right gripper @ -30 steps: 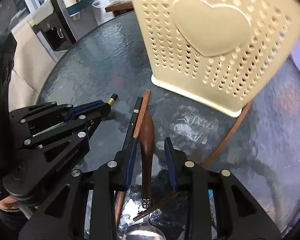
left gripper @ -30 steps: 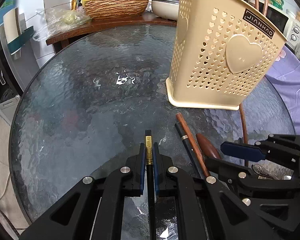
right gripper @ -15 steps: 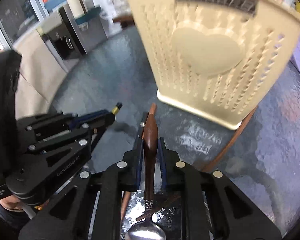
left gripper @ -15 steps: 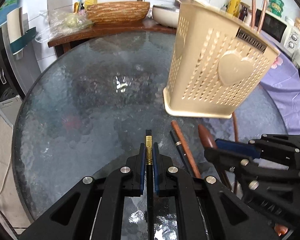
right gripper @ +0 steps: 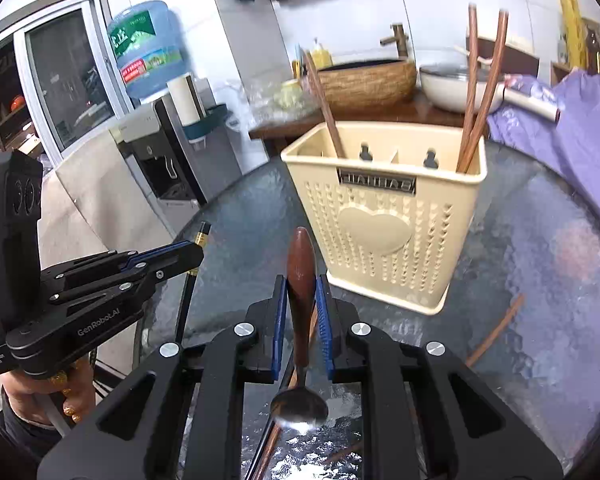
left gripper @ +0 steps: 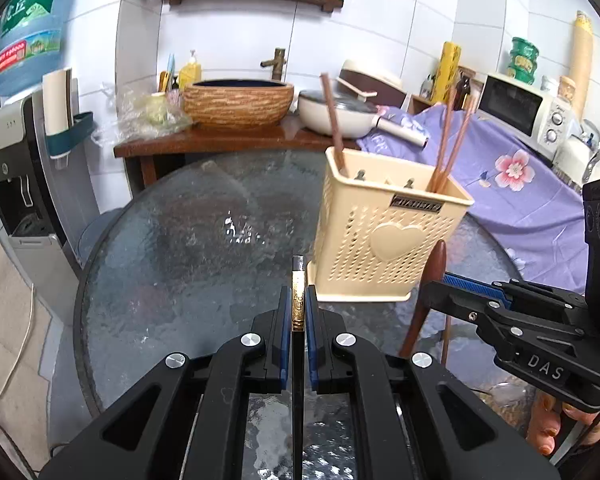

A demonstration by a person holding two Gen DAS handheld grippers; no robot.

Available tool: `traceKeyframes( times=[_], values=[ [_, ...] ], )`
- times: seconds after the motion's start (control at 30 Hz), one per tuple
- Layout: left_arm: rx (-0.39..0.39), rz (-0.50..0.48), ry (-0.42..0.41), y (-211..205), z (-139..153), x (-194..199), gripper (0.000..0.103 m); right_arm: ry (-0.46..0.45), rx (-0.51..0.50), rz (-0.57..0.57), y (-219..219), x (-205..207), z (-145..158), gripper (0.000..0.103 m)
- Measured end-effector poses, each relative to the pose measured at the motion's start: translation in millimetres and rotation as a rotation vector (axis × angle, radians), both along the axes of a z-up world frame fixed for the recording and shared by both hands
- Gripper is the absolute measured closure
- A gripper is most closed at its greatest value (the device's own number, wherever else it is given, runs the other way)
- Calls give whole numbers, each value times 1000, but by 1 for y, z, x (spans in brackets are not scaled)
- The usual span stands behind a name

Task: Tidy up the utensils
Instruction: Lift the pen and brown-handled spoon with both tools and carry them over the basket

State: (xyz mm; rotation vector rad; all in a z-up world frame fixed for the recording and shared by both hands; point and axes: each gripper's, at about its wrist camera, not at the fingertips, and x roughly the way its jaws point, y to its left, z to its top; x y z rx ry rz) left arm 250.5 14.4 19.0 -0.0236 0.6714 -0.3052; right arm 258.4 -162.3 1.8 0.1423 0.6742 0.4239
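My left gripper (left gripper: pixel 298 300) is shut on a black chopstick with a gold band (left gripper: pixel 298 280), its end pointing forward above the glass table (left gripper: pixel 180 248). My right gripper (right gripper: pixel 301 292) is shut on the brown wooden handle of a metal spoon (right gripper: pixel 301 264), whose bowl hangs below the jaws. A cream perforated utensil basket (left gripper: pixel 384 232) stands on the table just ahead and to the right; it holds three brown chopsticks (right gripper: pixel 476 92). In the left wrist view, the right gripper (left gripper: pixel 434 292) with the spoon handle (left gripper: pixel 437 258) is at the right. The left gripper (right gripper: pixel 196 250) shows at the left of the right wrist view.
More brown chopsticks lie on the glass, one (right gripper: pixel 496 330) to the basket's right and others under my right gripper. Behind the table stand a wooden counter with a woven basin (left gripper: pixel 238 102), a white pan (left gripper: pixel 340 114), a microwave (left gripper: pixel 520 114) and a water dispenser (left gripper: pixel 16 152).
Both grippers rose off the table and tilted up, carrying the black chopstick and the spoon. The right jaws closed on the spoon handle. The basket now appears farther and lower.
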Motion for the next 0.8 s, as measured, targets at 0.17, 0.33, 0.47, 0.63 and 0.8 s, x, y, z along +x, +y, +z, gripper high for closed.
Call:
traceKeyframes(
  times=[0.17, 0.33, 0.47, 0.63, 0.8],
  values=[
    [-7, -8, -36, -2, 13, -10, 96, -45, 11, -1, -4, -11, 15, 87],
    [-6, -13, -65, -4, 24, -14, 96, -72, 10, -11, -3, -13, 27, 87],
    [-14, -9, -98, -3, 38, -16, 96, -93, -3, -4, 2, -12, 36, 87],
    [-16, -15, -151, -6, 60, -18, 96, -95, -14, -2, 3, -11, 52, 87],
    [-24, -24, -182, -10, 77, -17, 97, -90, 3, -6, -5, -9, 68, 87]
  ],
)
